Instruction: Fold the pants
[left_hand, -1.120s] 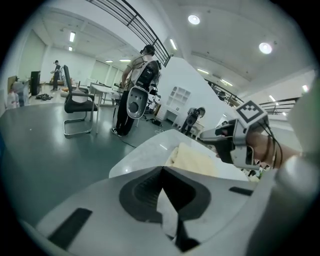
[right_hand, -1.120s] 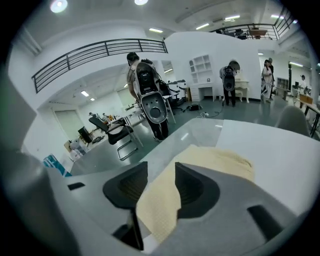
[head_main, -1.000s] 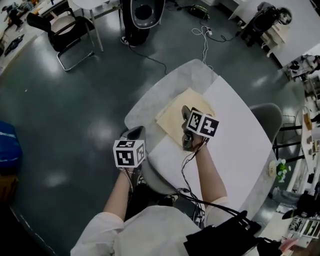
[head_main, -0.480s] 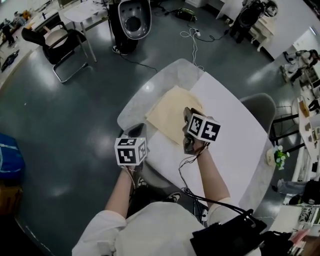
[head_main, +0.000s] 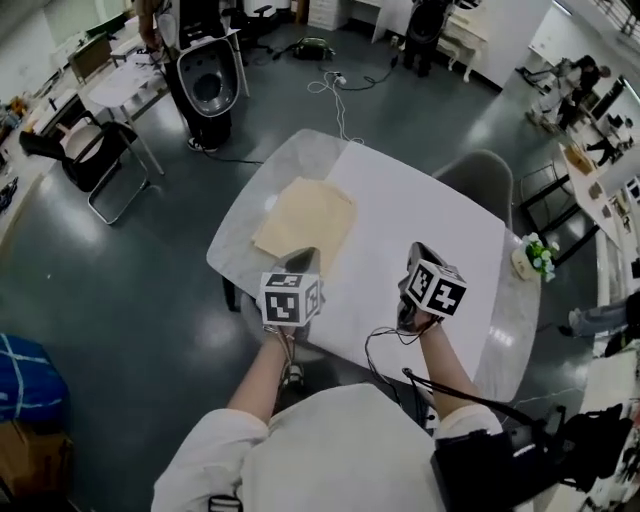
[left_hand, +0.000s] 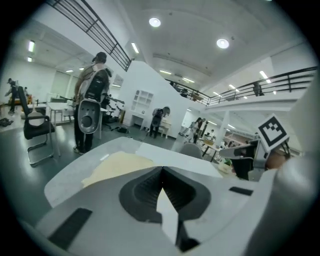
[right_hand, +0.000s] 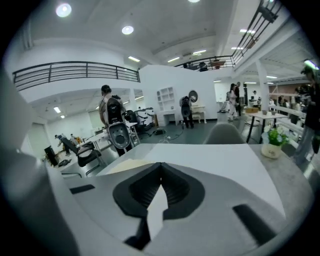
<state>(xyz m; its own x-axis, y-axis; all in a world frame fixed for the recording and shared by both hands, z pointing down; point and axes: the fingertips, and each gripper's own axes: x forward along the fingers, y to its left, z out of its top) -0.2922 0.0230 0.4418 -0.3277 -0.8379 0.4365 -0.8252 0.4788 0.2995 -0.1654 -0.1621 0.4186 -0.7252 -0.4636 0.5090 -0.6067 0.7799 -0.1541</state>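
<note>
You are standing at the rounded grey stone-look table (head_main: 262, 180), with the wide white sheet (head_main: 420, 230) covering its right part. The pale yellow cloth pants (head_main: 305, 225) are lying flat on the table's left part as a compact rectangle, their right edge running along or just over the sheet's border.

You are holding both tools well short of the pants, over the near edge. The left gripper (head_main: 303, 258) is pointing towards the pants with its fingers pressed together and nothing between them. The right gripper (head_main: 419, 252) is hovering over the white sheet; its jaws have just been closing and are now meeting on nothing.

Judging by how the pants are lying, the folding is looking finished or nearly so. You are best off checking the stack: edges lining up, no loose corner sticking out. If you are planning one more fold, you should be spreading both pairs of fingers before going in, pinching the two corners of one short edge through every layer, carrying them low and level across, and letting go only once the edges are matching
</note>
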